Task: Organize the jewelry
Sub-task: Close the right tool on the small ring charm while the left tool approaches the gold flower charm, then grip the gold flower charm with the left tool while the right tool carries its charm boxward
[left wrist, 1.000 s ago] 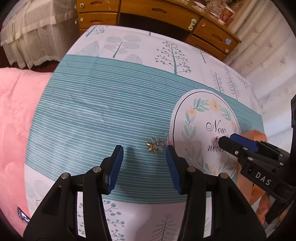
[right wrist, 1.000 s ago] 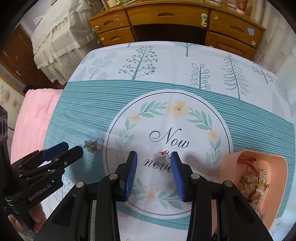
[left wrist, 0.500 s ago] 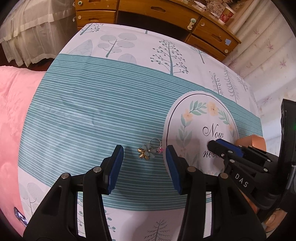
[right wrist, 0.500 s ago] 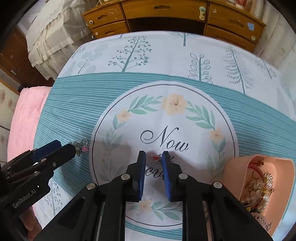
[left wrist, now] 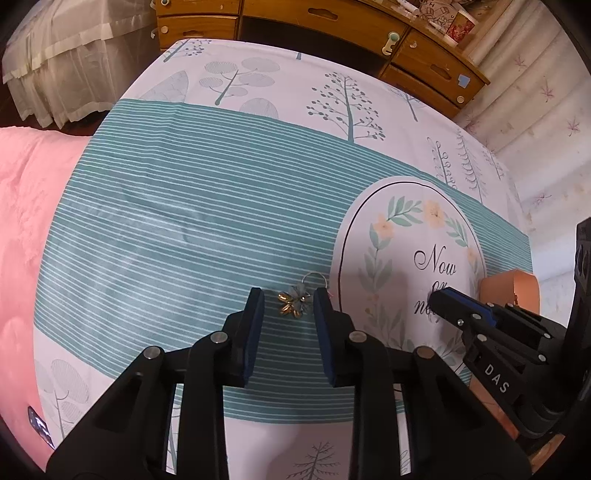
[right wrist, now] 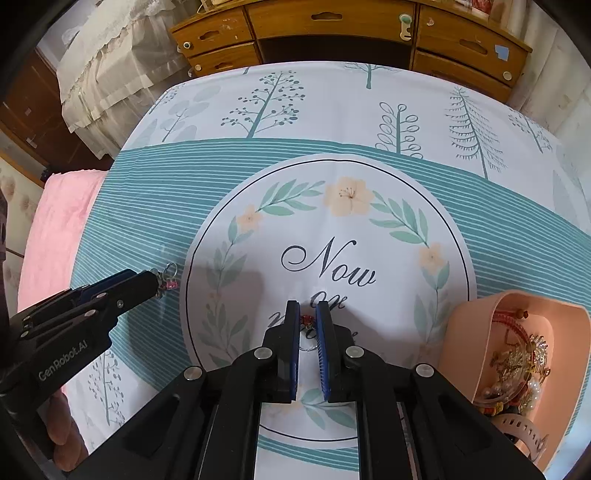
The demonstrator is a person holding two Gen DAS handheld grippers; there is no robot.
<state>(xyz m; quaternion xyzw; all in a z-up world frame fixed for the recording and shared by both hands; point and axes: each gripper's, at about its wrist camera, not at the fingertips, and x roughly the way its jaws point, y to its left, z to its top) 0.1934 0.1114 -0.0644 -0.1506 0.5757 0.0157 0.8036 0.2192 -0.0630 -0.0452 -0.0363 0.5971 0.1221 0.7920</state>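
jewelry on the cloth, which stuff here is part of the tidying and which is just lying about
Part of the job:
- flower earring, between left gripper fingers
- red earring, in right gripper
- pink tray holding jewelry

Lying about:
- tablecloth
- wooden drawers
- pink blanket

Two fisheye views, each mounted behind its own tongs, look steeply down from close above a counter draped in a printed tablecloth. The left view sits over the teal stripes, the right over the round motif. Both share this cloth, the wooden drawers beyond, and each other's tongs.
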